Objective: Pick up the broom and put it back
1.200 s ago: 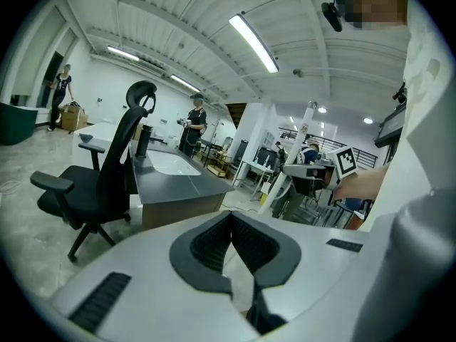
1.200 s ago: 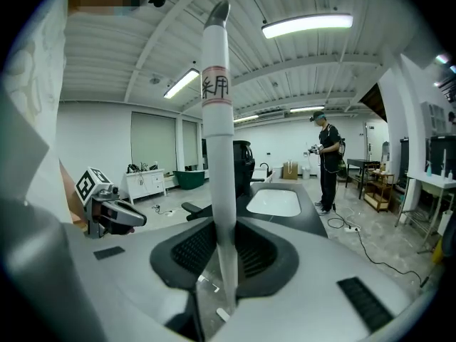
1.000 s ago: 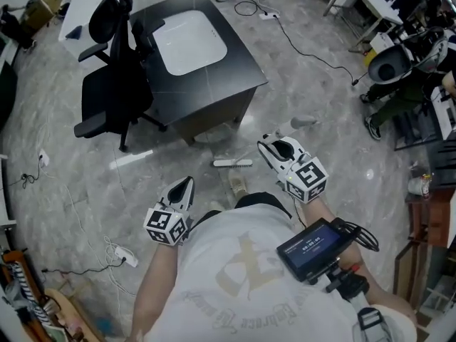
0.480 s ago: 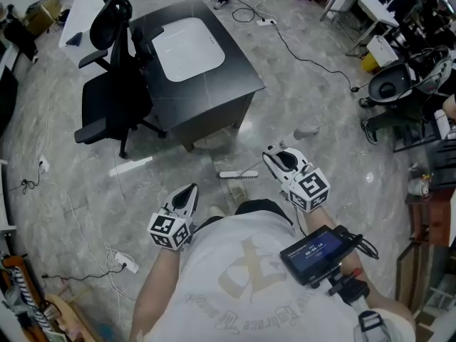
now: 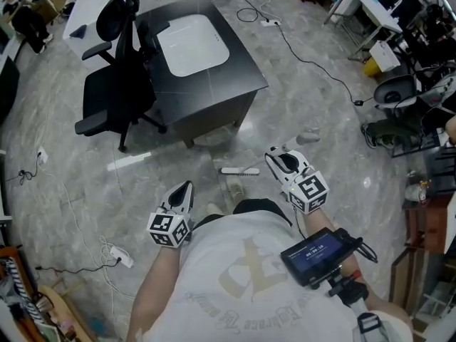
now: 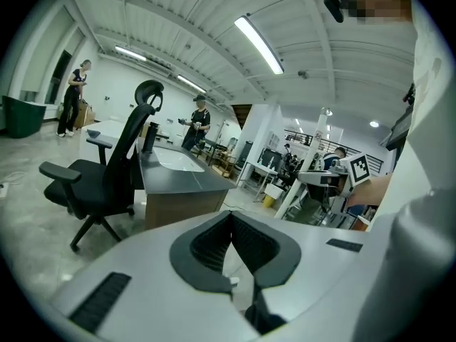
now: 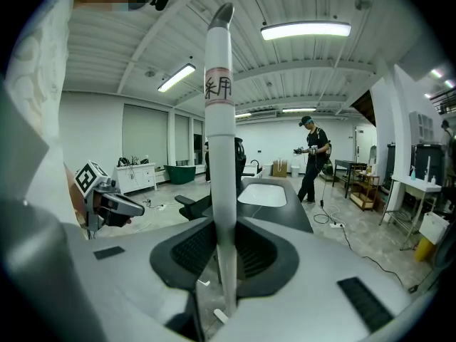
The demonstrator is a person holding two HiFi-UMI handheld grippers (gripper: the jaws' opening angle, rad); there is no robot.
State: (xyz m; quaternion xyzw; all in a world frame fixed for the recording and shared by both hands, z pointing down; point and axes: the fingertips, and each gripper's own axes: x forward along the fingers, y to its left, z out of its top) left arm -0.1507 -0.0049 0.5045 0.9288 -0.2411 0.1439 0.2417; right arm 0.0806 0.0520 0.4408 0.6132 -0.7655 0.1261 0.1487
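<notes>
Here, you are holding the broom (image 7: pixel 219 120) upright at centre frame, right gripper (image 7: pixel 224 255) clamping its handle, left gripper (image 6: pixel 231 241) closed on nothing, and you are best keeping that clamp firm and the brush head (image 5: pixel 240 170) from swinging.

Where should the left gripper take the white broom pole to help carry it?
Take the bare white broom pole above the right gripper, which clamps it. The pole stands upright and slim, so bring the left gripper in level from its own side, jaws opened first.
</notes>
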